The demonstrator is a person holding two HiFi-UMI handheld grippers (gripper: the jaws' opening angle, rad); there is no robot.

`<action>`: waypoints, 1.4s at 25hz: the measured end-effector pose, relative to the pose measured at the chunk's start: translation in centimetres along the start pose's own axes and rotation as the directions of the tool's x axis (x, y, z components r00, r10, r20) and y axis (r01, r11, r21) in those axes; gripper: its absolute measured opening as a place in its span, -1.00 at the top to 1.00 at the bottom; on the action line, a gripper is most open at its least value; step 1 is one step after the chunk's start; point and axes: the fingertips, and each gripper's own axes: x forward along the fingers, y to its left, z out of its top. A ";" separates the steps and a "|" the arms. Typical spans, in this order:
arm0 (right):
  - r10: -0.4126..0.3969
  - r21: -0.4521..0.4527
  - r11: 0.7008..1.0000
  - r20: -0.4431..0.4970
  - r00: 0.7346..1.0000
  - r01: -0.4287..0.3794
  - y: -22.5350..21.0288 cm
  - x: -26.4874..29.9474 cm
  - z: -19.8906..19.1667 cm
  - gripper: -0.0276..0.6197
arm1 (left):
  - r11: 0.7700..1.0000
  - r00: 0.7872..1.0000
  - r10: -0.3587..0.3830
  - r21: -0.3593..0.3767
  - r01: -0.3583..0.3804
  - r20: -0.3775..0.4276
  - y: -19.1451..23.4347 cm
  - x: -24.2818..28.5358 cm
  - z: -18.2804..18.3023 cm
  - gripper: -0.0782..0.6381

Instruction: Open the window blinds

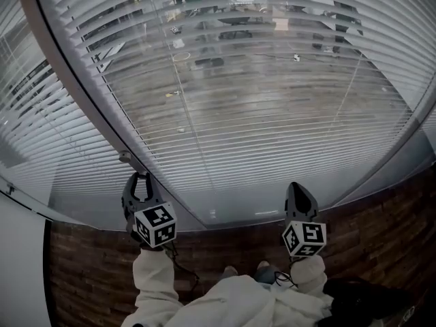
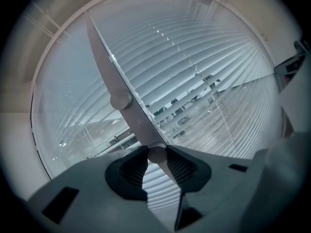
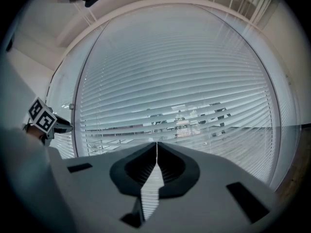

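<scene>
While the head view looks down on both tools, the left gripper (image 1: pixel 138 179) reaches toward the frame beside the window blinds (image 1: pixel 259 114), its tips too small there to read. The right gripper (image 1: pixel 298 186) points at the slats, and whether it touches them cannot be judged.

In the left gripper view, the jaws clamp the lower end of the tilt wand (image 2: pixel 104 67). The wand rises up and leftward from them, its top lost against the pale frame. Beyond it, the street shows blurred between the slats.

In the right gripper view, the jaws are pressed together with nothing between them, and the blinds fill the view straight ahead.
</scene>
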 end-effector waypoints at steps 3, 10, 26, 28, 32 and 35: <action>-0.001 -0.001 1.000 -0.001 1.000 0.001 0.3 0.3 0.2 0.87 | 1.000 1.000 0.000 0.008 0.000 0.003 0.3 0.4 0.0 0.44; 0.000 -0.010 1.000 0.006 1.000 0.000 0.2 0.5 0.3 0.87 | 0.991 0.991 0.086 -0.107 -0.075 0.102 0.8 -0.6 -0.1 0.43; 0.118 -0.026 0.993 -0.008 0.993 -0.118 3.5 0.9 -0.4 0.87 | 0.512 0.767 -0.383 -0.573 0.640 0.515 -22.4 -11.2 6.9 0.78; 0.143 -0.032 0.989 -0.012 0.990 -0.143 4.0 0.8 -0.2 0.87 | 0.516 0.754 -0.400 -0.552 0.655 0.521 -23.0 -11.8 7.5 0.78; 0.176 -0.054 0.983 -0.008 0.984 -0.176 4.6 1.2 0.0 0.88 | 0.543 0.759 -0.365 -0.538 0.644 0.539 -22.1 -11.0 8.5 0.78; 0.197 -0.083 0.977 -0.014 0.980 -0.198 5.0 1.1 0.1 0.88 | 0.551 0.774 -0.352 -0.552 0.626 0.526 -21.7 -10.6 8.3 0.78</action>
